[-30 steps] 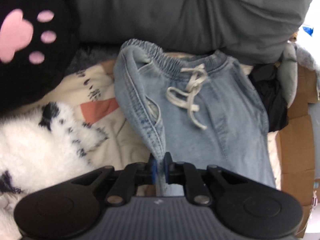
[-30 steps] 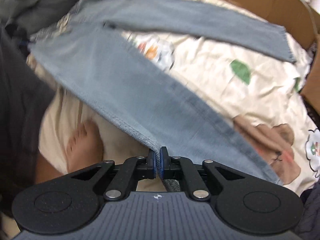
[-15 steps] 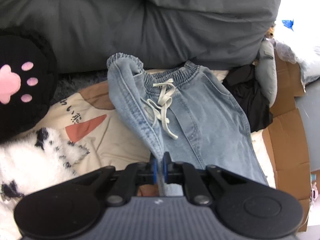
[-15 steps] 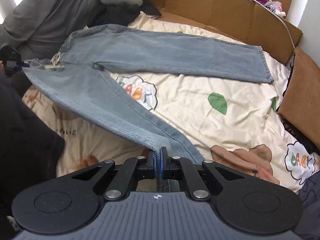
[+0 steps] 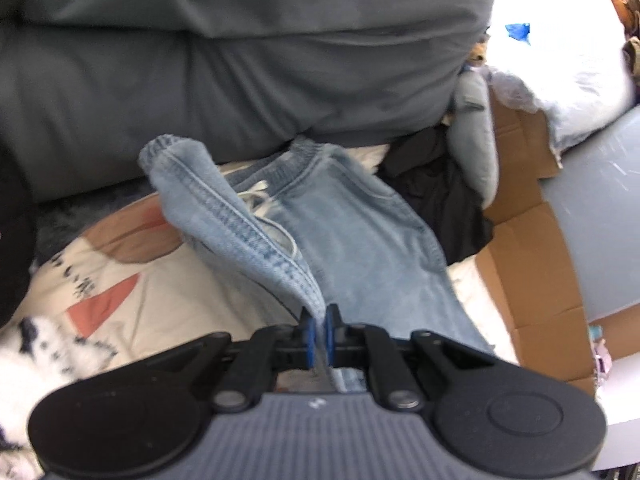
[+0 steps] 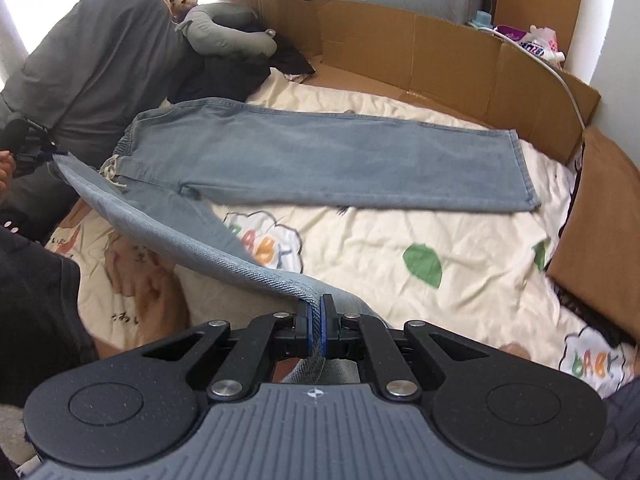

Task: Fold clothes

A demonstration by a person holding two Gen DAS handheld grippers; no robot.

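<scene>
both grippers, left and right, pinch one jeans leg aloft, likely to lay it toward 12 o'clock over the flat leg.

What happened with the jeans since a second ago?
Both grippers lifted and pulled back, raising the near leg of the jeans off the bedsheet. Nothing grabbed or dropped: left gripper and right gripper stay clamped. The far leg stays flat.

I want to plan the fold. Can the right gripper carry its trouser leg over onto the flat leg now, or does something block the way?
Probably yes. The right gripper is shut on the lifted leg, and only bare bedsheet lies between it and the flat leg. The left gripper holds the waist end.
</scene>
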